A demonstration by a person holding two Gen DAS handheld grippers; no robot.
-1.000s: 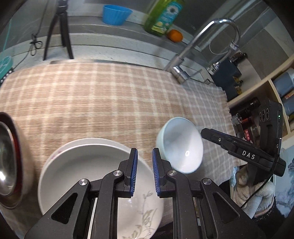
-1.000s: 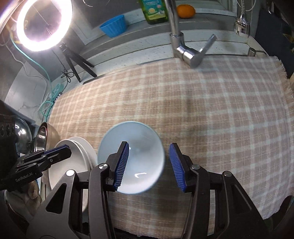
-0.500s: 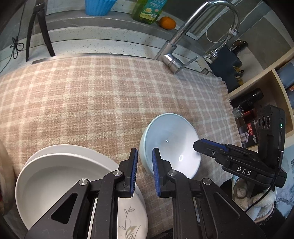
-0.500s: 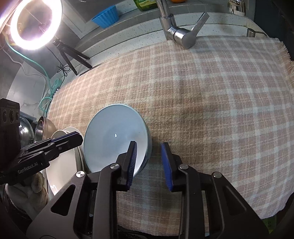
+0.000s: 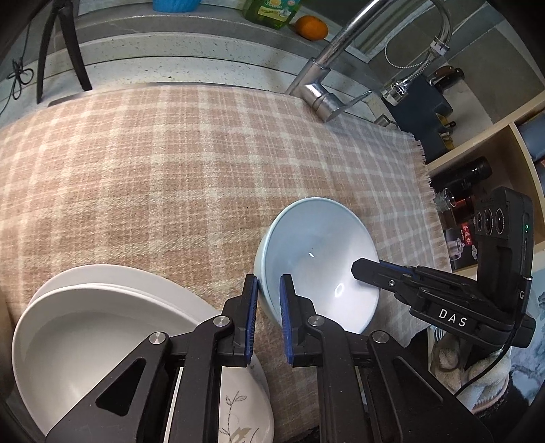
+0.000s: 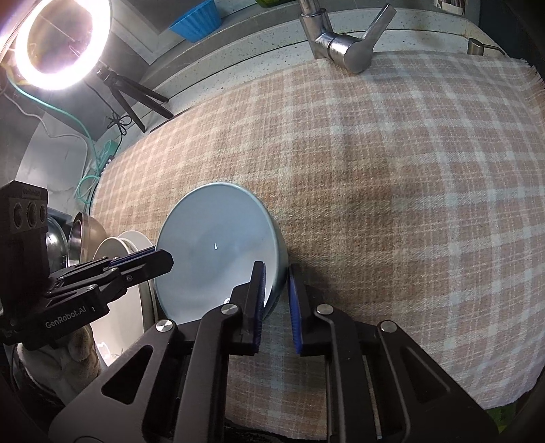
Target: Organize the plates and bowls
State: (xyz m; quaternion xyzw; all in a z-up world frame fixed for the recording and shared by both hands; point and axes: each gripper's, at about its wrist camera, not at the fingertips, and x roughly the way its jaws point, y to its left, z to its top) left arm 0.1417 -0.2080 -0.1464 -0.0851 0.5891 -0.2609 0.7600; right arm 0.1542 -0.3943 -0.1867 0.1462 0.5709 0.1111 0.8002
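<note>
A pale blue bowl (image 5: 316, 252) sits tilted on the plaid cloth (image 5: 163, 163). My right gripper (image 6: 276, 300) is shut on the bowl's (image 6: 218, 252) near rim, one finger inside and one outside. In the left wrist view the right gripper (image 5: 381, 276) reaches over the bowl's right side. My left gripper (image 5: 267, 310) is nearly closed, its fingertips at the bowl's left rim; whether it grips the rim is unclear. A stack of white plates (image 5: 102, 327) lies at the lower left; it also shows in the right wrist view (image 6: 119, 252).
A faucet (image 5: 323, 88) stands at the cloth's far edge, with a blue cup (image 6: 199, 22), soap bottle (image 5: 270, 12) and orange (image 5: 311, 27) on the ledge behind. Steel bowls (image 6: 80, 242) sit left of the plates. A ring light (image 6: 61, 41) on a tripod stands far left. Shelves (image 5: 477, 177) stand at right.
My right gripper has closed from wide open onto the blue bowl's rim and tipped the bowl. My left gripper has moved right from over the plates to the bowl's left rim.
</note>
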